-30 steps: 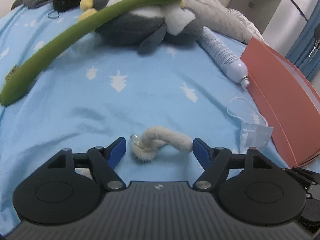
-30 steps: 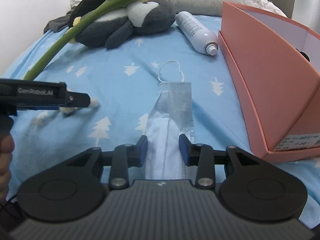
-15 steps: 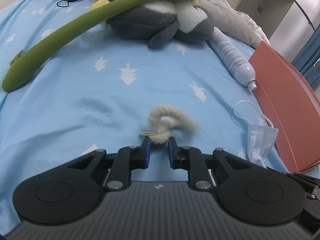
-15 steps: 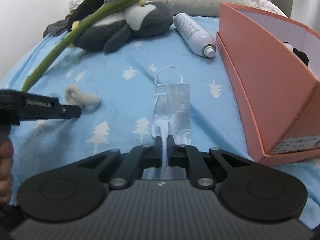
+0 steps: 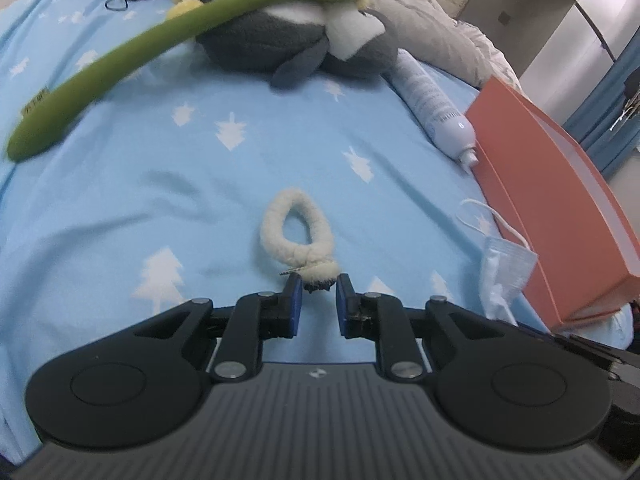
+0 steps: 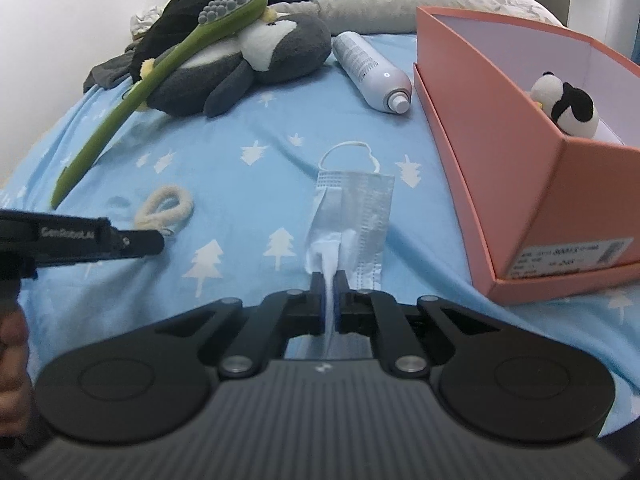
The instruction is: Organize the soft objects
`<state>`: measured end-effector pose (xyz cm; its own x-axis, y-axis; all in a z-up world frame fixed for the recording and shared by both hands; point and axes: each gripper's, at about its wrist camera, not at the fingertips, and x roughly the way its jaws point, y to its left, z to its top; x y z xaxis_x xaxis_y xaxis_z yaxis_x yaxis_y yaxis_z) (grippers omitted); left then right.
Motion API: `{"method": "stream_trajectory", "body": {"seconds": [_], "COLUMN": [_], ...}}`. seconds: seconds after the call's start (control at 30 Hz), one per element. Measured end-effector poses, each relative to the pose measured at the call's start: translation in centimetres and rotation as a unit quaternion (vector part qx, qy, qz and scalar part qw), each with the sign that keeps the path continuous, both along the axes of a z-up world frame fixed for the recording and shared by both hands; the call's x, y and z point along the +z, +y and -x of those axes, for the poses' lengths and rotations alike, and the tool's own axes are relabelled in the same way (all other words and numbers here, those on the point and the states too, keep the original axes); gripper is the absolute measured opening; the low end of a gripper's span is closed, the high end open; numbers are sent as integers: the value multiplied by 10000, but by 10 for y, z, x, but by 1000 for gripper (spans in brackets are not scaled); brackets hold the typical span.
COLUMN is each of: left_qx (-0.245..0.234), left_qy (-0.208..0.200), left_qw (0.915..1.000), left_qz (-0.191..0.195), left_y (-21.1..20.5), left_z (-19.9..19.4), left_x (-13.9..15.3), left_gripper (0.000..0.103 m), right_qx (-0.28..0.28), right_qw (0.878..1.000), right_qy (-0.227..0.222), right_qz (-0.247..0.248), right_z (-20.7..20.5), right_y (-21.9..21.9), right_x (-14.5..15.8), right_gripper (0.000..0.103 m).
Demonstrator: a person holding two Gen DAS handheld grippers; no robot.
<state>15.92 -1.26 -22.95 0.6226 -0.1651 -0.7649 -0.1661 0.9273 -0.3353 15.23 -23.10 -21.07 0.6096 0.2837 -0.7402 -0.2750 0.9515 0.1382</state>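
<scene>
Where a second ago both grippers stood spread above the blue tree-print bedsheet (image 5: 120,200), each has since closed on a soft thing. The left gripper (image 5: 318,284) had its jaws wide on either side of the curled fleecy keyring loop (image 5: 298,232); they have since drawn in, and now the tips pinch the loop's tufted end by its metal ring, while the loop, curled up before, lies stretched out in an open oval on the sheet ahead of the fingers. The right gripper (image 6: 330,300), a second ago open over the face mask (image 6: 356,204), is now pressed together on the mask's near edge, whose white fabric is bunched into a ridge between the pads; the rest of the mask lies flat with its ear loop pointing away. The orange box (image 6: 500,152) stands just right of the mask with a small panda plush (image 6: 568,108) inside. The penguin plush (image 6: 256,60), the green long-handled brush (image 6: 160,84) across it and the spray can (image 6: 368,72) lie where they were.
</scene>
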Motion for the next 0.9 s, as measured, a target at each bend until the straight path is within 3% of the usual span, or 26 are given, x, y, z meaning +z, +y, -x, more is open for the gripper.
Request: {"method": "stream_trajectory", "body": {"seconds": [0.4, 0.57, 0.9], "left_qx": [-127, -45, -75], "left_qy": [175, 125, 21], "left_qw": [9998, 9999, 9998], "left_qz": [41, -16, -198], "left_y": [-8, -6, -8], "left_z": [16, 15, 8], "left_x": [-4, -2, -5], "left_gripper": [25, 56, 56], "right_qx": [-11, -40, -48], "right_qw": [9997, 9995, 9995], "right_qy": [262, 314, 323], "right_qz": [4, -10, 55], "right_z": [10, 10, 9], "right_y": [0, 0, 2], "right_x": [-6, -8, -14], "right_gripper": [8, 8, 7]}}
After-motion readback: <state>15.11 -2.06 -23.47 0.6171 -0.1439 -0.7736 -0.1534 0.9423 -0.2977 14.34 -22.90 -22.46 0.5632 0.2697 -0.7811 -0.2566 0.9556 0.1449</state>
